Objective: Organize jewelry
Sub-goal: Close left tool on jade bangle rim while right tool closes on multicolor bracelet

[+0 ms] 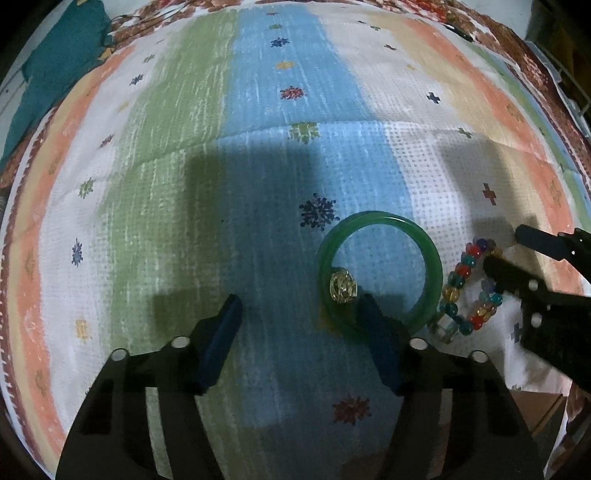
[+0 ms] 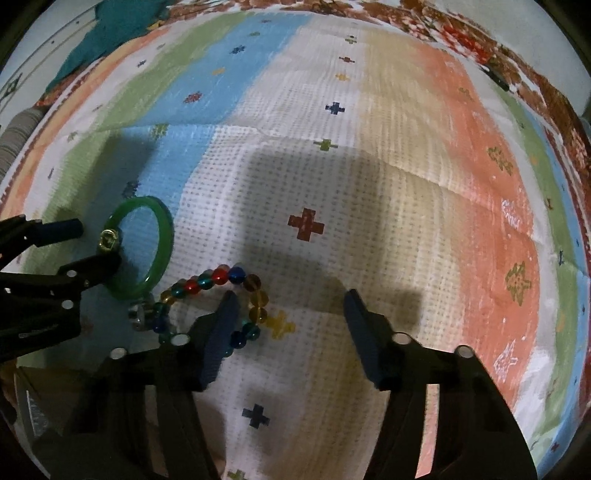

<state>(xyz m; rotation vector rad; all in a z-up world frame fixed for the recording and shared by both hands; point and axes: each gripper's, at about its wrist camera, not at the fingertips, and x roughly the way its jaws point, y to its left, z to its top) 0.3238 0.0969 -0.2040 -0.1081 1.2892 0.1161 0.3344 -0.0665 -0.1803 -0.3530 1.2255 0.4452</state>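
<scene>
A green bangle (image 1: 380,271) lies flat on the striped cloth, with a gold ring (image 1: 343,287) inside its left edge. A multicolour bead bracelet (image 1: 469,291) with a clear cube bead lies just right of it. My left gripper (image 1: 299,310) is open and empty; its right finger overlaps the bangle's near rim. My right gripper (image 2: 290,306) is open and empty; its left finger rests over the bead bracelet (image 2: 221,295). The bangle (image 2: 147,251) and ring (image 2: 109,240) also show in the right wrist view, left of the bracelet.
A striped patterned cloth (image 1: 258,110) covers the surface. A teal fabric (image 1: 55,66) lies at the far left corner. A small dark object (image 1: 458,31) sits near the far right edge. A brown box edge (image 1: 535,410) shows at the near right.
</scene>
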